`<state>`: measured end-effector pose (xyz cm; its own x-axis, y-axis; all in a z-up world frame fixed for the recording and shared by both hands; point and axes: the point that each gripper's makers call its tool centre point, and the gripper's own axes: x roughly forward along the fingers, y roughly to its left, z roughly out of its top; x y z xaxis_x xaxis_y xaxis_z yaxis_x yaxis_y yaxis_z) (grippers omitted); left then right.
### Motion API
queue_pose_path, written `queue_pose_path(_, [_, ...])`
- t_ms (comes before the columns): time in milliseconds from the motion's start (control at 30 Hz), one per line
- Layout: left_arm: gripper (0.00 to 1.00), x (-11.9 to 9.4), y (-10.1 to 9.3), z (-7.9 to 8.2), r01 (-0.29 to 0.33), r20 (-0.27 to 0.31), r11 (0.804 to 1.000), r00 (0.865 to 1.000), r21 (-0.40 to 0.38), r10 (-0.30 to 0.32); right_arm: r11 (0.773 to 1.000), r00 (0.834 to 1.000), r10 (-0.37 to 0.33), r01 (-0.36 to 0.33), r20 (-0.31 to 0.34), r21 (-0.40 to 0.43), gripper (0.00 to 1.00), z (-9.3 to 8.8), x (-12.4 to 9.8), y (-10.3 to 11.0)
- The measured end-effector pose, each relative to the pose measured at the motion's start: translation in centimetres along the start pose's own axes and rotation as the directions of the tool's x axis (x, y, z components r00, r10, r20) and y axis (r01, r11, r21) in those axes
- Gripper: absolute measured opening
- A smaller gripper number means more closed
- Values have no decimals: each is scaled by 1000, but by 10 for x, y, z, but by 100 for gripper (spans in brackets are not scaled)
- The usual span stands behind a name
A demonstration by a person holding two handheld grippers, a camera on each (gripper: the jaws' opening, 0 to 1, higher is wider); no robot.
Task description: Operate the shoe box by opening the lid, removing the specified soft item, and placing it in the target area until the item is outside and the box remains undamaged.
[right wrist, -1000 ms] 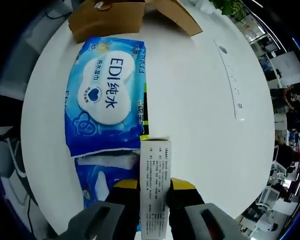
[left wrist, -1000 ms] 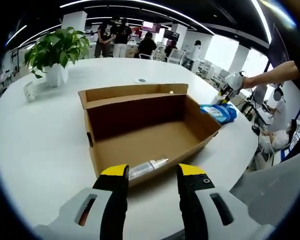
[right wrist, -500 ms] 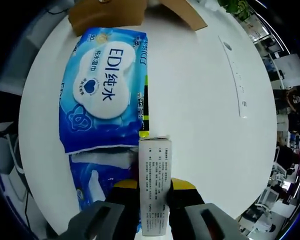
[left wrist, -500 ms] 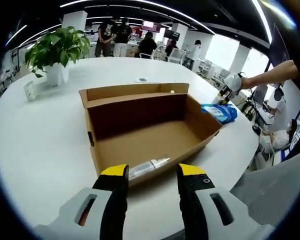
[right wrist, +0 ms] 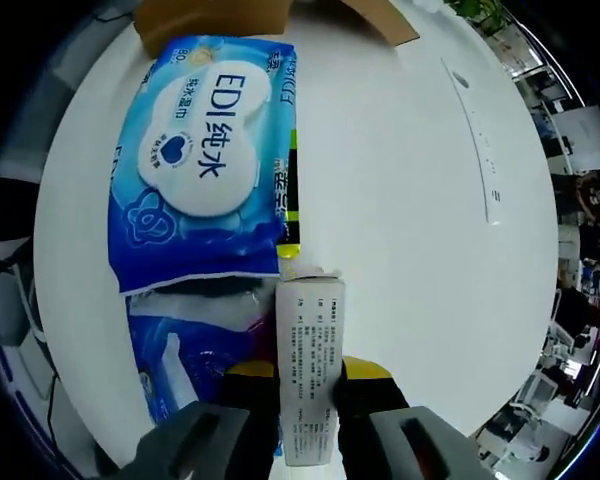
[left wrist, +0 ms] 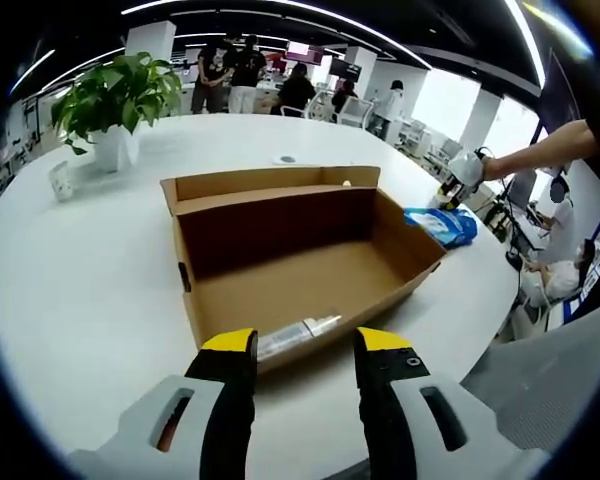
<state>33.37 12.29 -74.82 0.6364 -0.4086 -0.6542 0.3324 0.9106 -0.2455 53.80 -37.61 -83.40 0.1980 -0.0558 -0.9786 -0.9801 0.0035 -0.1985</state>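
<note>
In the right gripper view, the right gripper (right wrist: 307, 372) rises from the bottom centre with its fingers (right wrist: 252, 372) closed narrow on a white carton (right wrist: 309, 375) printed with small text. The carton stands lengthwise between them and pokes up toward mid-frame. Just above and left of the carton lies a blue wipes pack (right wrist: 205, 165), flat on the white surface (right wrist: 410, 200), with a white cloud label and a green-and-black strip along its right edge. A second blue pack (right wrist: 185, 345) lies at lower left, partly under the first and beside the fingers. At the top edge sits a corner of the box (right wrist: 215, 15).

In the left gripper view, the left gripper (left wrist: 304, 345) shows at bottom centre, its yellow-tipped fingers (left wrist: 229, 343) spread wide and holding nothing, just short of the box's (left wrist: 290, 260) near wall. The box is open, its lid flap standing back along the far side; a pale tube (left wrist: 295, 333) lies inside against the near wall. To the box's right, the wipes pack (left wrist: 438, 225) rests on the surface (left wrist: 80, 290), outside the box, with the right gripper (left wrist: 460, 172) just above it, held by an arm reaching in from the right edge. A plant (left wrist: 115, 100) stands at upper left, with a small cup (left wrist: 59, 181) nearby. People stand in the background at the top.
</note>
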Motion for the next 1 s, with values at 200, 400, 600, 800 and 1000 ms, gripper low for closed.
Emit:
queue_pose_path(200, [39,0,0,1,1,3,1000,1000,-1,-1,1000,1000,-20,20,-7,-24,19,-1,-2,-2])
queue_pose_path(400, [39,0,-1,2,2,7,1000,1000,1,-2,1000,1000,-29,29,-6,-5,19,-5,-8,-5])
queue_pose_path(600, [39,0,-2,4,7,13,1000,1000,3,-7,999,999,-44,44,-7,14,20,-7,-16,-5])
queue_pose_path(800, [39,0,-4,5,11,15,1000,1000,8,-11,999,999,-49,49,-16,10,22,-11,-23,-3])
queue_pose_path(1000, [39,0,-6,7,16,21,1000,1000,10,-16,997,998,-64,64,-8,34,22,-14,-34,-4])
